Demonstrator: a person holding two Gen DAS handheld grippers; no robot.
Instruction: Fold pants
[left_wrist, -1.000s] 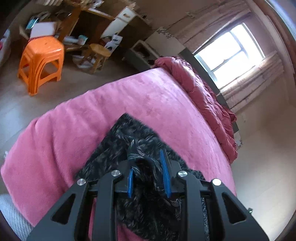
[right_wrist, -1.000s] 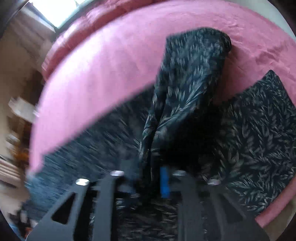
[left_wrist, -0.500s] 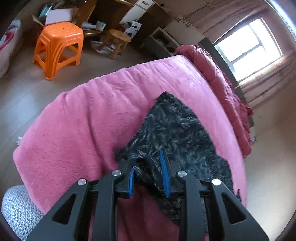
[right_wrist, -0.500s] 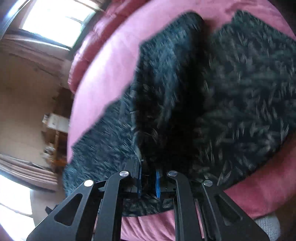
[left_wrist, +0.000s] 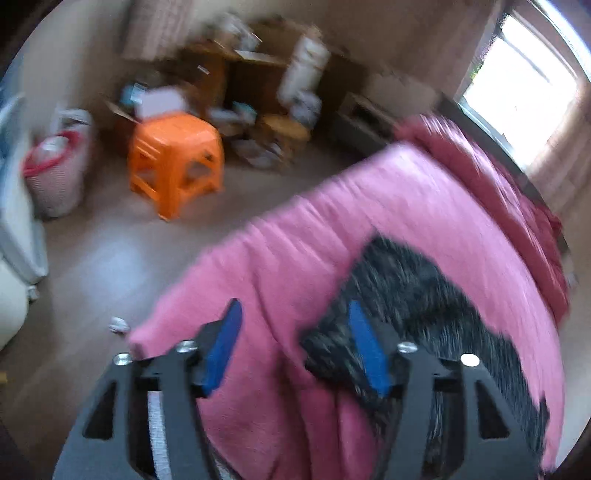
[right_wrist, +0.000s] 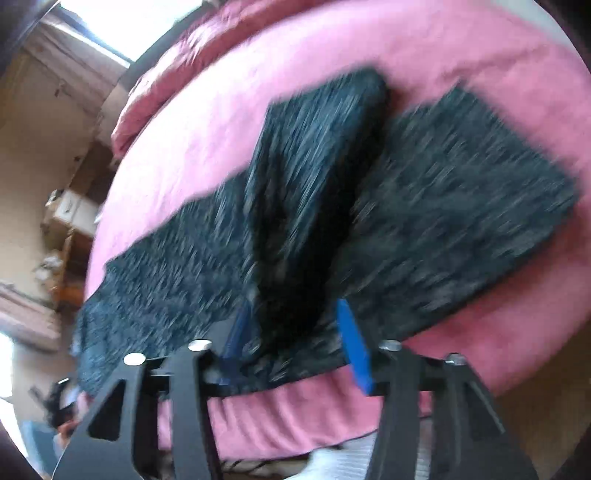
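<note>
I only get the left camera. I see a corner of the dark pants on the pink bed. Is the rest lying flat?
Observer: Mostly. In the right view the pants lie spread on the blanket, with one raised fold running up the middle.
Operator: Is the other gripper holding them?
Observer: No. The right gripper is opening, with the fold's near end between its blue pads.
Operator: Do the pants hang off the bed?
Observer: No, pink blanket shows below their near edge.

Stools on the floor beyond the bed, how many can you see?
2: an orange plastic stool out on the floor, and a small wooden stool behind it by the cluttered furniture. The picture is blurred, so more may hide in that clutter.
</note>
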